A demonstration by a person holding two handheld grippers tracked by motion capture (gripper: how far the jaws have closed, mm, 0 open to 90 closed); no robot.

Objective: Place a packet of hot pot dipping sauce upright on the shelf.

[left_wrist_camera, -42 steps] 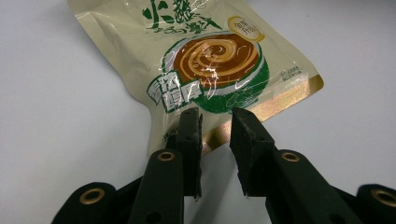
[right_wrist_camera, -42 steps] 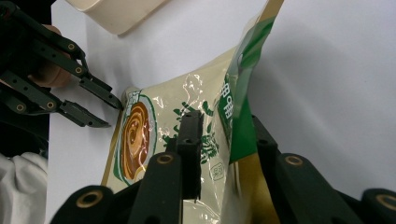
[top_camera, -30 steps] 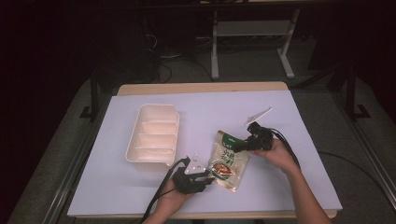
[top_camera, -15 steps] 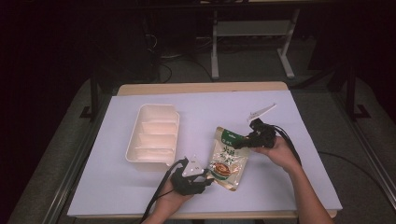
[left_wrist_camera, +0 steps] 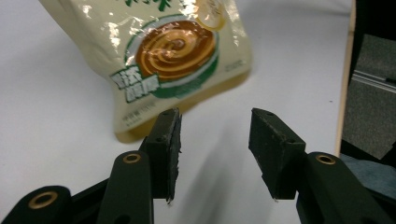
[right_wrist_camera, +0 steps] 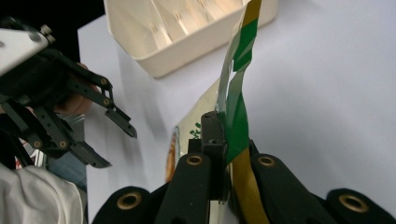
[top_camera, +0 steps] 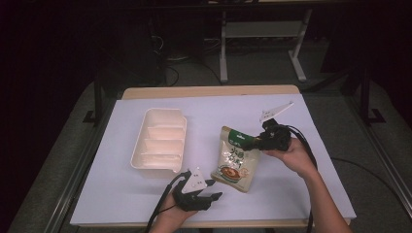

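Observation:
A cream food pouch (top_camera: 237,160) with a green top and a picture of a bowl rests its lower edge on the white table (top_camera: 291,194). Its top is raised. My right gripper (top_camera: 248,142) is shut on the pouch's green top edge (right_wrist_camera: 238,93), which stands pinched between the jaws (right_wrist_camera: 226,126). My left gripper (top_camera: 214,190) lies near the front edge, just left of the pouch's bottom corner. Its jaws have just been opening and now stand open (left_wrist_camera: 215,140) with nothing between them; the pouch (left_wrist_camera: 168,51) lies just beyond the tips.
A white compartmented tray (top_camera: 141,145) stands left of the pouch, also seen in the right gripper view (right_wrist_camera: 187,51). A grey floor with table legs and cables lies beyond the far edge. The table's wooden edge runs close behind my left gripper.
The right gripper has risen, lifting the pouch's top end off the table. The left gripper's jaws have spread apart and it has drawn slightly back from the pouch's lower corner.

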